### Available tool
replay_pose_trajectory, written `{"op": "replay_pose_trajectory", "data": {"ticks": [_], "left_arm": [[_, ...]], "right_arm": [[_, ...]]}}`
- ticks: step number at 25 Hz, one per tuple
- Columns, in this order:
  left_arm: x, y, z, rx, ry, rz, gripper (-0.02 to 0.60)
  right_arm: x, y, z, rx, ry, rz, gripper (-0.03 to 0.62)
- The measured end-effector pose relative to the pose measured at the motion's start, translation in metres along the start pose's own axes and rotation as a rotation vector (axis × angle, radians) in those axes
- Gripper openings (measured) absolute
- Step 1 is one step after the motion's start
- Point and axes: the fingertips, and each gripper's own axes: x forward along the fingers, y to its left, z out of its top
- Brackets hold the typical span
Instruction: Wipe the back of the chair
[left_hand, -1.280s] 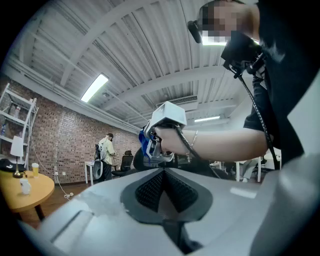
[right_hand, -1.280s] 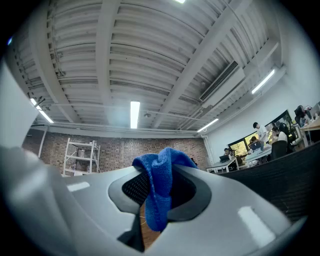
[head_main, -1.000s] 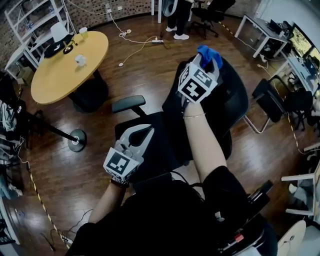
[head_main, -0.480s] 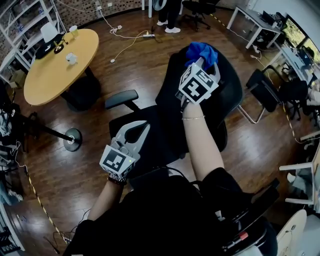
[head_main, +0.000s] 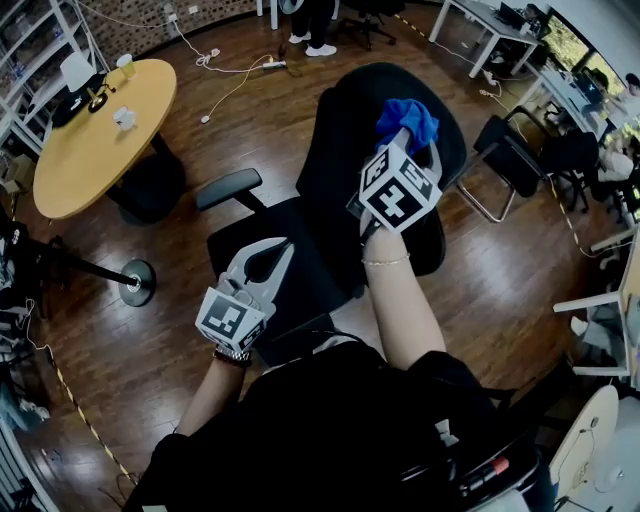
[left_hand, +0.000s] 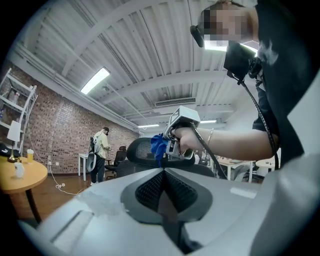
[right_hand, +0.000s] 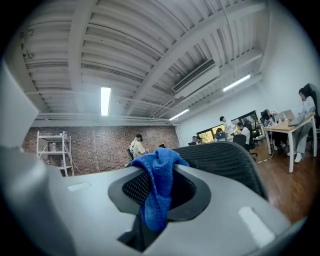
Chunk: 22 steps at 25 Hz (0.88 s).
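Note:
A black office chair (head_main: 330, 140) stands in front of me, its mesh back (right_hand: 225, 162) rising ahead of my right hand. My right gripper (head_main: 412, 138) is shut on a blue cloth (head_main: 405, 118), which bunches over the fingertips against the chair back near its top. The same blue cloth (right_hand: 157, 190) hangs between the jaws in the right gripper view. My left gripper (head_main: 270, 262) hovers over the seat, shut with nothing in it. The left gripper view shows the blue cloth (left_hand: 159, 146) and the chair back (left_hand: 142, 150) beyond it.
A round yellow table (head_main: 95, 135) with a cup stands at the left, with a floor-stand base (head_main: 137, 282) near it. A chair armrest (head_main: 228, 188) juts left. Another black chair (head_main: 510, 160) and desks (head_main: 480, 25) are at the right. A person (left_hand: 101, 150) stands at the back.
The right gripper and blue cloth have moved down the chair back toward me. The head view has shifted, so the chair sits higher in frame. The left gripper has hardly moved.

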Motion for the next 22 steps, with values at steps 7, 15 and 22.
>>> {"op": "replay_pose_trajectory", "data": {"ticks": [7, 15, 22], "left_arm": [[-0.014, -0.009, -0.004, -0.03, -0.006, -0.033, 0.0], [-0.004, 0.004, -0.001, -0.005, 0.024, 0.015, 0.0], [-0.016, 0.03, 0.011, -0.003, -0.021, -0.005, 0.0]], "right_arm": [[-0.058, -0.007, 0.007, -0.013, -0.024, 0.054, 0.074], [-0.084, -0.014, 0.008, -0.016, -0.05, 0.155, 0.074], [-0.063, 0.057, 0.006, -0.047, -0.125, 0.306, 0.074]]}}
